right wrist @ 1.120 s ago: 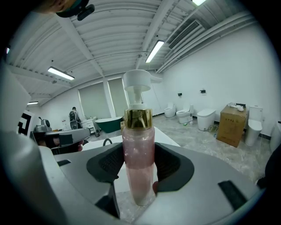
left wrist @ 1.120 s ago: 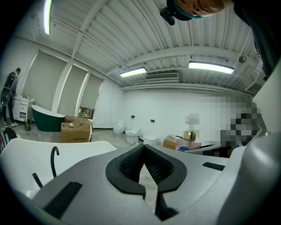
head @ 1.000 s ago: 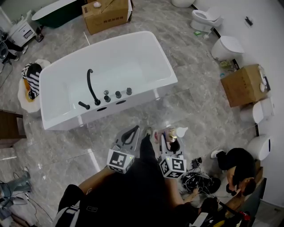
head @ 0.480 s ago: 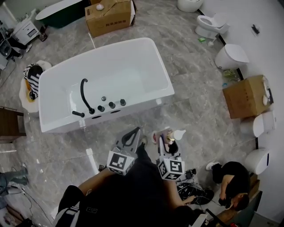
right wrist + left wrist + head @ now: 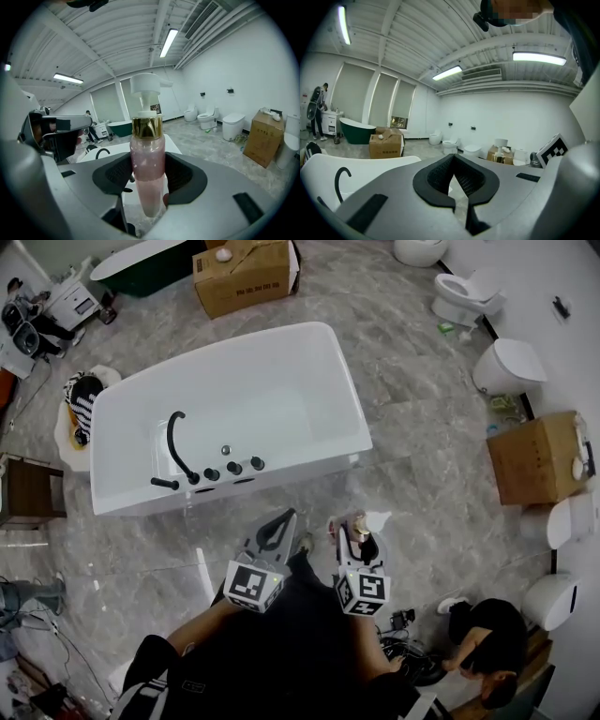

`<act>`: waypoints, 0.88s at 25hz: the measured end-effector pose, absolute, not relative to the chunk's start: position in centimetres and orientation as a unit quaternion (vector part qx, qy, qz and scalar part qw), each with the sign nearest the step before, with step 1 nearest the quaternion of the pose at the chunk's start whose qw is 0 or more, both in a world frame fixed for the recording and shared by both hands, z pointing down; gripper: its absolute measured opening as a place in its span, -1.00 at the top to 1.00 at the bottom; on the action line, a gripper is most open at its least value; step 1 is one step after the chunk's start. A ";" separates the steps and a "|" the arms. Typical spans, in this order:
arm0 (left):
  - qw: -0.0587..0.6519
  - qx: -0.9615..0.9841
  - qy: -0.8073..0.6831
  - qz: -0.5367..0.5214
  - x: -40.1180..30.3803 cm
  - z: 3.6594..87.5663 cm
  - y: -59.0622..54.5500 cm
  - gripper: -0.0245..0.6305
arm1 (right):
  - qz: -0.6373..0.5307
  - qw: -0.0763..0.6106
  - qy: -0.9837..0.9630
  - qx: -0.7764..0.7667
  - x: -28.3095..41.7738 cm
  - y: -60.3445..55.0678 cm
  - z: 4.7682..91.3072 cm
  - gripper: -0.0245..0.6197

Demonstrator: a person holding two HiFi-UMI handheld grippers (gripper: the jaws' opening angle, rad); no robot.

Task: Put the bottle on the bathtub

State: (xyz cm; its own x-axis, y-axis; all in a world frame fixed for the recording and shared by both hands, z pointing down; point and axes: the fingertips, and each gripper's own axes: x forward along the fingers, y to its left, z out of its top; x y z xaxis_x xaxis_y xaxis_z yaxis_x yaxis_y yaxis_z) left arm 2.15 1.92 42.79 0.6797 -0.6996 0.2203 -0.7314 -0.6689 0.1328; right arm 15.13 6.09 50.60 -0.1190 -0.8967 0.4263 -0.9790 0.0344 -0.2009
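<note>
A pink pump bottle (image 5: 147, 173) with a gold collar and white pump head stands upright between the jaws of my right gripper (image 5: 149, 180), which is shut on it. In the head view the bottle (image 5: 361, 526) and the right gripper (image 5: 358, 542) hang over the floor, a short way in front of the white bathtub (image 5: 141, 493). The tub's near ledge carries a black faucet (image 5: 176, 448) and several black knobs. My left gripper (image 5: 278, 529) floats beside the right one, its jaws closed on nothing. The left gripper (image 5: 453, 180) points toward the tub's near edge (image 5: 356, 164).
A cardboard box (image 5: 246, 273) and a dark green tub (image 5: 141, 263) lie beyond the bathtub. Toilets (image 5: 464, 296) and another box (image 5: 541, 457) line the right wall. A person (image 5: 487, 638) crouches at lower right beside cables. A stool with a striped item (image 5: 80, 409) stands left of the tub.
The view has shifted, with the bathtub sitting slightly lower and nearer. Both grippers keep their pose, and the bottle stays gripped.
</note>
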 end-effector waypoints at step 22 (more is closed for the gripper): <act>0.114 0.914 -0.381 0.076 7.2 44.4 -9.4 0.88 | 0.249 0.161 -0.707 0.642 19.2 -6.7 58.4 0.26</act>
